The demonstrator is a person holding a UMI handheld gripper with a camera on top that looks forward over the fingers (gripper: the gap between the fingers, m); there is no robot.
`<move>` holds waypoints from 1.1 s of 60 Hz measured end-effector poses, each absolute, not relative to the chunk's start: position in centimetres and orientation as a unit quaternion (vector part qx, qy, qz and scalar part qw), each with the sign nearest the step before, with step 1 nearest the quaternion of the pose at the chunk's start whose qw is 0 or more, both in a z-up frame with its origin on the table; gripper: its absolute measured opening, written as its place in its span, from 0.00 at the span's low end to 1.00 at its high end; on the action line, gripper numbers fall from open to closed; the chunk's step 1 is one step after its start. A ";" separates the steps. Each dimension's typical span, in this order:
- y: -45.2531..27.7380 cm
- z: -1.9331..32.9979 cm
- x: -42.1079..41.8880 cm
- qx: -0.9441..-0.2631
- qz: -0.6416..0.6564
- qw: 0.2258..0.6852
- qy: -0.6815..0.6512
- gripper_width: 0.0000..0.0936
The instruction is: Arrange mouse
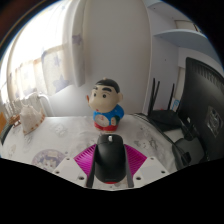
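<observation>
A black computer mouse (109,158) sits between my two fingers, whose magenta pads (86,160) press against its left and right sides. My gripper (110,165) is shut on the mouse and holds it just above the white patterned tabletop (60,140). The mouse points away from me, its scroll wheel toward the far side of the table.
A cartoon boy figurine (107,104) in a red shirt stands just beyond the mouse. A black monitor (205,95) with cables stands to the right. A small pale figure (33,117) sits at the left. A white wall and window lie behind.
</observation>
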State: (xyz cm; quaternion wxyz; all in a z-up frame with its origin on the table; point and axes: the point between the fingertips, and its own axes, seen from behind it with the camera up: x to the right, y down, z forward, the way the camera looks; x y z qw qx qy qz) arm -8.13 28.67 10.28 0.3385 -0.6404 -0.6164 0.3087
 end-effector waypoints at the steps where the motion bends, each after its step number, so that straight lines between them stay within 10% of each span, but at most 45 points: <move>1: 27.7 11.1 -8.0 -0.639 0.314 0.336 -0.617 0.49; 11: 17.2 12.7 -6.3 -0.638 0.336 0.296 -0.626 0.49; 33: 4.2 -1.1 -1.1 -0.619 0.288 0.238 -0.691 0.50; 40: 4.1 -1.2 -0.4 -0.615 0.272 0.244 -0.699 0.68; 43: 3.9 -0.4 0.1 -0.622 0.271 0.232 -0.697 0.93; 66: 8.0 20.9 9.7 -0.661 0.243 0.237 -0.669 0.92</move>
